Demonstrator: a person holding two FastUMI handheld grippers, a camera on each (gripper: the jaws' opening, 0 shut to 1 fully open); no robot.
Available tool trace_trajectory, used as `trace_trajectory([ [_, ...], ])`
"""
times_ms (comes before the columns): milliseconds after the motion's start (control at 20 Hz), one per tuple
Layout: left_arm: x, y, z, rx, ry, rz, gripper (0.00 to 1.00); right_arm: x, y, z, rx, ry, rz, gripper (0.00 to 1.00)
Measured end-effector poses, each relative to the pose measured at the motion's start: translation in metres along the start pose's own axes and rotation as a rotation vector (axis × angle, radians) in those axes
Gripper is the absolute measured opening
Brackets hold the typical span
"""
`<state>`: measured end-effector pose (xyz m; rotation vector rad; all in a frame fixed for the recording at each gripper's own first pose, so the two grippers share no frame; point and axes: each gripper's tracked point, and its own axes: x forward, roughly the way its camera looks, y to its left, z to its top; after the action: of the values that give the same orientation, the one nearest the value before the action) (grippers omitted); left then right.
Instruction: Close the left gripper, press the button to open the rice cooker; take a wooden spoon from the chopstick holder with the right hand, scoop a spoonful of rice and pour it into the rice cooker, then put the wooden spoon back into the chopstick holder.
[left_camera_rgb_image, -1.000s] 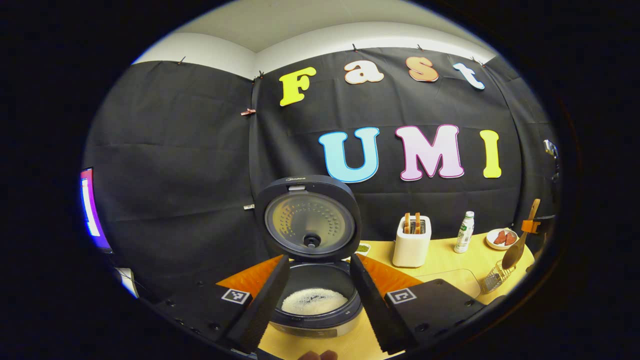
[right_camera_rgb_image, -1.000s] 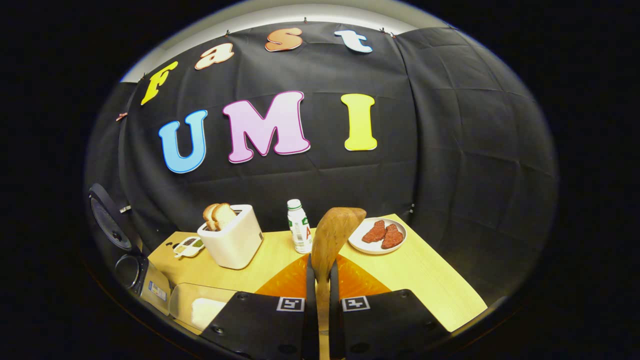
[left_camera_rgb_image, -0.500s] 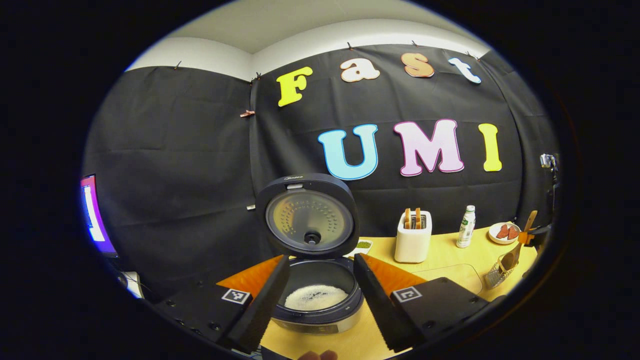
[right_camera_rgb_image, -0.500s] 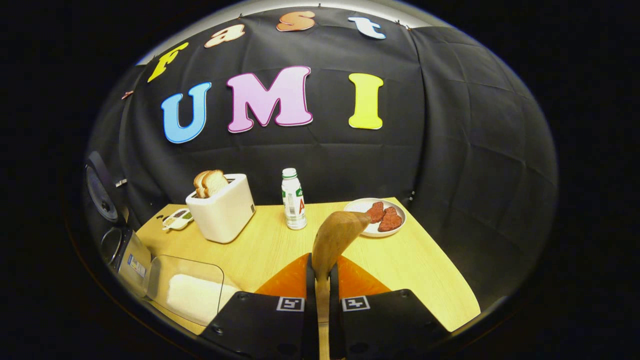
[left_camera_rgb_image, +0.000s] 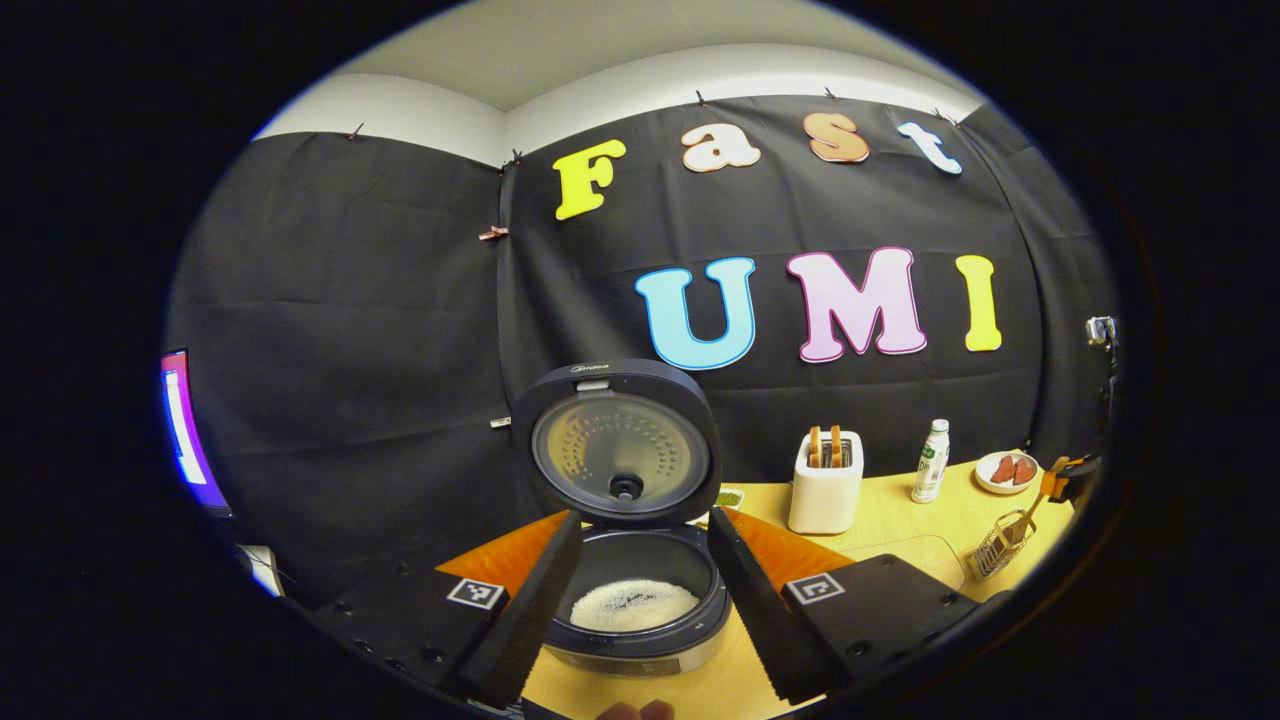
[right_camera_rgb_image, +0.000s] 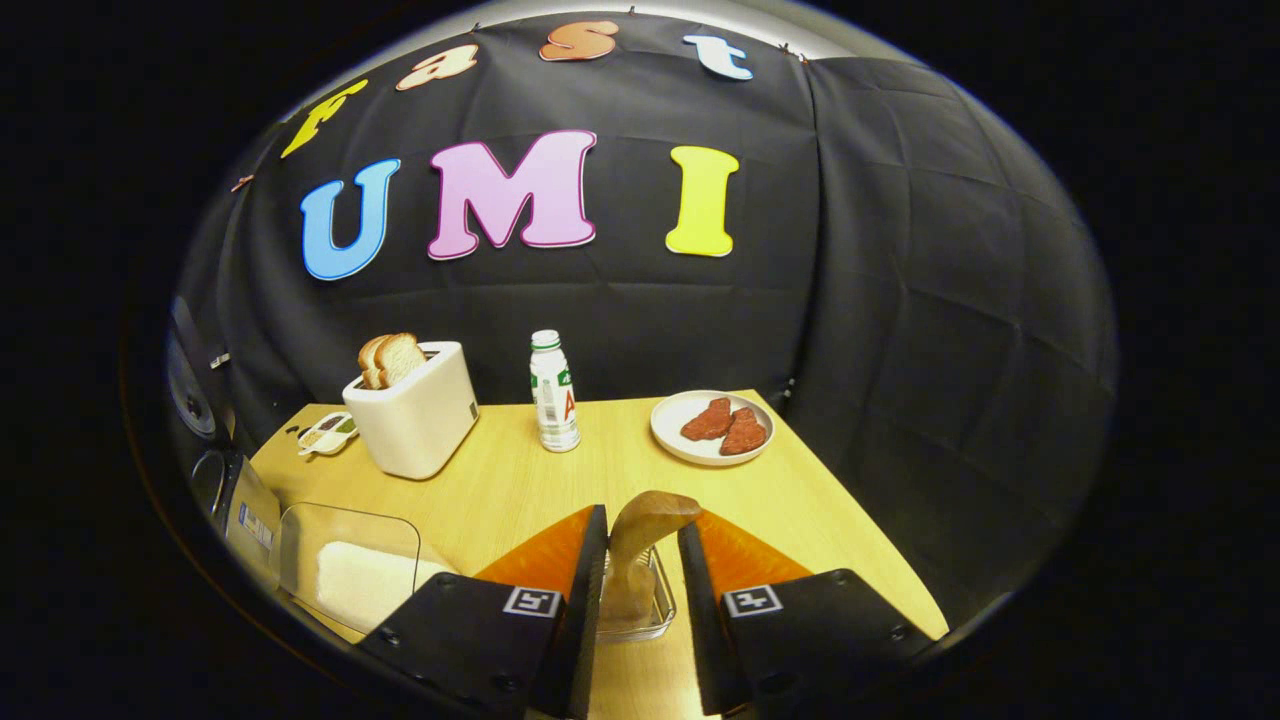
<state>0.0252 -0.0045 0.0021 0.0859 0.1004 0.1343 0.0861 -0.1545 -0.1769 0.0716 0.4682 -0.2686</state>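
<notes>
Right gripper (right_camera_rgb_image: 640, 600) fingers apart around wooden spoon (right_camera_rgb_image: 640, 540) standing in chopstick holder (right_camera_rgb_image: 655, 612); left gripper (left_camera_rgb_image: 640, 610) fingers apart before open rice cooker (left_camera_rgb_image: 640, 600).

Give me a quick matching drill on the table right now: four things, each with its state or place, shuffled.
Things:
1. rice cooker
2. wooden spoon
3. toaster
4. plate

States:
A. holds two red pieces
B. lid up, white rice inside
C. bread slices sticking out
D. standing in the chopstick holder, between the open fingers of the right gripper

Pairs: 1-B, 2-D, 3-C, 4-A
</notes>
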Motion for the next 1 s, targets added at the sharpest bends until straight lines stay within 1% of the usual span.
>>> trace_trajectory([
  [50,0.003,0.003,0.004,-0.001,-0.008,0.000,0.87,-0.004,-0.002,0.004,0.004,-0.008,-0.008,0.48],
  [100,0.008,0.004,0.007,0.004,-0.017,0.001,0.87,-0.007,-0.003,0.006,0.004,-0.015,-0.017,0.48],
  [150,0.015,0.007,0.012,0.013,-0.024,0.006,0.87,-0.011,-0.008,0.008,0.003,-0.021,-0.035,0.52],
  [250,0.028,0.011,0.020,0.019,-0.039,0.007,0.87,-0.019,-0.011,0.012,0.013,-0.033,-0.052,0.53],
  [350,0.039,0.011,0.029,0.017,-0.059,-0.006,0.87,-0.027,-0.009,0.015,0.018,-0.039,-0.053,0.54],
  [500,0.056,0.011,0.045,0.010,-0.094,-0.030,0.88,-0.040,-0.001,0.018,0.014,-0.051,-0.040,0.56],
  [550,0.062,0.011,0.050,-0.003,-0.099,-0.037,0.89,-0.046,0.004,0.020,0.013,-0.058,-0.030,0.57],
  [600,0.069,0.012,0.052,-0.024,-0.097,-0.048,0.89,-0.051,0.008,0.021,0.010,-0.065,-0.020,0.60],
  [700,0.084,0.016,0.057,-0.062,-0.085,-0.059,0.90,-0.061,0.021,0.024,-0.005,-0.079,0.005,0.60],
  [850,0.106,0.033,0.082,-0.045,-0.131,-0.039,0.90,-0.072,0.035,0.031,-0.048,-0.114,0.031,0.63],
  [950,0.116,0.037,0.104,-0.028,-0.174,-0.046,0.90,-0.077,0.041,0.034,-0.081,-0.133,0.036,0.63],
  [1000,0.123,0.038,0.114,-0.023,-0.197,-0.054,0.93,-0.078,0.045,0.033,-0.083,-0.134,0.042,0.63],
])
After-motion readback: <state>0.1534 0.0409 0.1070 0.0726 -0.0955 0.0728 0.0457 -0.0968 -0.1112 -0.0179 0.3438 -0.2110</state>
